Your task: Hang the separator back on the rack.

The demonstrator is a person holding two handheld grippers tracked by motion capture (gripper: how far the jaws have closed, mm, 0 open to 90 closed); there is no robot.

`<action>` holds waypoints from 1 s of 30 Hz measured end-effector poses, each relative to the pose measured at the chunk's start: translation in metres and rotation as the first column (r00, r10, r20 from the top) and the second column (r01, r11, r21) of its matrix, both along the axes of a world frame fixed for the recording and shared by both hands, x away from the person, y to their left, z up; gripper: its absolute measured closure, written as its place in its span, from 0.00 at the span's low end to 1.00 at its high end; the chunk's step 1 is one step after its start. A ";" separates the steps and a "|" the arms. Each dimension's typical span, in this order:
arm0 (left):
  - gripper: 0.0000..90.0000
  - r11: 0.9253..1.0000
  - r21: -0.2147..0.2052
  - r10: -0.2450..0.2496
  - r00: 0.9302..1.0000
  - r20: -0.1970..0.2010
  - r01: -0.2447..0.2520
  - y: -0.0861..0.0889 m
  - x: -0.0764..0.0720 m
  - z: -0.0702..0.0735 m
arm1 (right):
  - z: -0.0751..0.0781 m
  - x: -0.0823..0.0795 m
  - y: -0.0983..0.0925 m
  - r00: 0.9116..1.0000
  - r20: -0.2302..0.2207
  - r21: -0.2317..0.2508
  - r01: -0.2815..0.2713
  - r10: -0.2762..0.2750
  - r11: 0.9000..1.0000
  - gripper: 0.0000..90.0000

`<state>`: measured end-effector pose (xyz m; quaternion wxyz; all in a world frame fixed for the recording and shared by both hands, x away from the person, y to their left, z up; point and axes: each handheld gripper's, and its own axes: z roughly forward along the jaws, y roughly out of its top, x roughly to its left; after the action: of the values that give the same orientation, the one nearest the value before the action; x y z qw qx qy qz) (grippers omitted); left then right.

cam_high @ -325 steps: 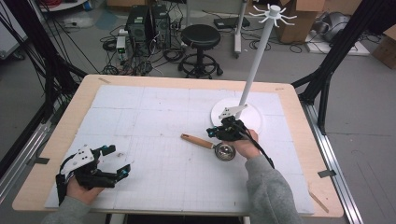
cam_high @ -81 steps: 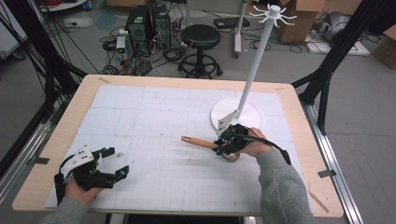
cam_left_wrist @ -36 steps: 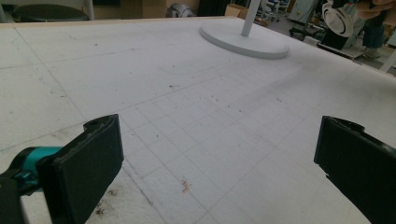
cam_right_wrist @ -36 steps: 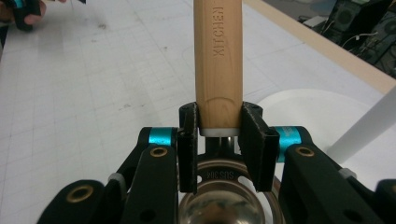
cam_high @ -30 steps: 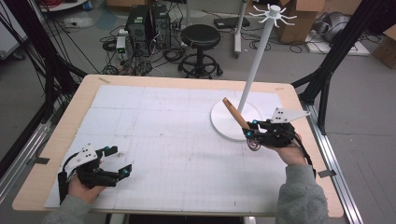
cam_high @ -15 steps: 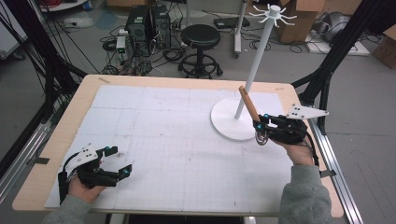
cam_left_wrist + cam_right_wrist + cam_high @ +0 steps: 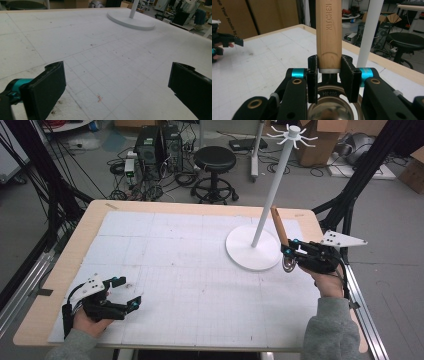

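Figure: Lifting a utensil toward a hanging rack. The right tongs (image 7: 289,254) are closed on a wooden-handled ladle (image 7: 328,32), gripping the handle just above its metal collar; the steel bowl (image 7: 332,110), stamped with a steel grade, hangs below the jaws. In the high view the ladle (image 7: 279,227) is held off the desk (image 7: 165,207) at the right side, handle pointing up and slightly tilted toward the far left, just beside the pole of the white hook stand (image 7: 272,190). The stand's round base (image 7: 245,251) rests on the white gridded mat (image 7: 190,270), and its crown of hooks (image 7: 291,133) sits well above the handle's tip.

The left tongs (image 7: 122,292) rest at the near left of the desk, jaws wide apart and holding nothing; in the left gripper view, bare mat lies between the two black pads (image 7: 46,87).

Judged step: raising the ladle so that its handle end can be hung on one of the hooks. To do this well, keep the grip low on the handle, as shown, so the upper end stays free. Raise the ladle clear of the pole before moving inward, since a knock could rock the stand. Whether the handle end carries a hanging hole or loop cannot be told here, so bring that end level with a hook slowly. Release only once the ladle's weight is carried by the hook.
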<state>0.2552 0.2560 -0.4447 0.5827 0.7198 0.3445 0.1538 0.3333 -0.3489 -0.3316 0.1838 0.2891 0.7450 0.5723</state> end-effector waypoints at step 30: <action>0.02 1.000 0.007 0.003 1.000 -0.007 -0.003 0.000 -0.002 0.000 | 0.043 0.007 -0.028 0.997 0.030 0.090 0.064 -0.067 0.994 0.77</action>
<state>0.2529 0.2559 -0.4442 0.5789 0.7217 0.3471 0.1534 0.3402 -0.3772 -0.2889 0.2018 0.3116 0.7059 0.6032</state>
